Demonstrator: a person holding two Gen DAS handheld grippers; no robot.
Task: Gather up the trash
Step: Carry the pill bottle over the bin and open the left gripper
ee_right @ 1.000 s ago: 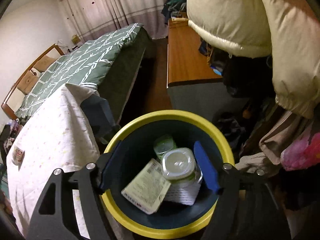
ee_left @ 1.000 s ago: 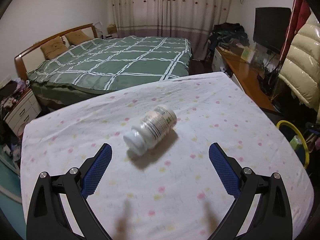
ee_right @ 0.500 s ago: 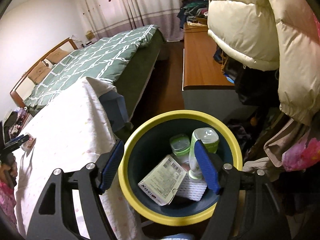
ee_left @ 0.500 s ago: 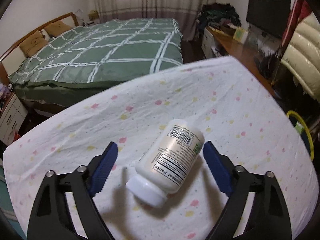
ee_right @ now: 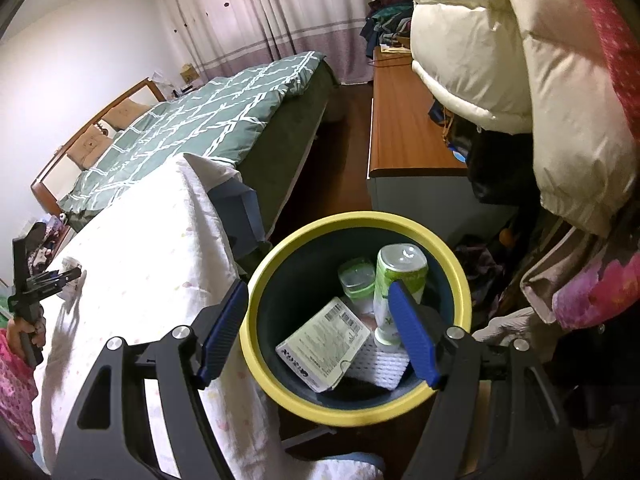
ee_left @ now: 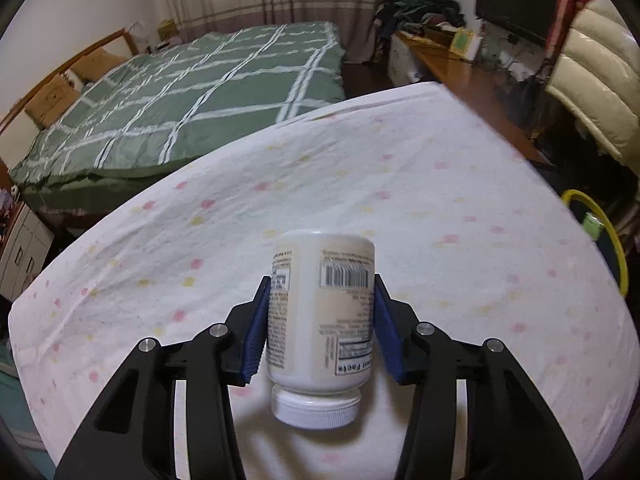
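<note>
The left gripper [ee_left: 320,320] has just closed its ribbed blue fingers [ee_left: 256,328] on a smooth white plastic bottle [ee_left: 320,312] over the spotted cloth-covered table [ee_left: 440,200]; its label shows a barcode and "Facts". The right gripper [ee_right: 320,332] stands released above the yellow-rimmed bin [ee_right: 276,264].

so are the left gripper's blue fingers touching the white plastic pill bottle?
Touching. The left wrist view shows both blue fingers pressed flush against the white plastic pill bottle, no gap either side.
</note>
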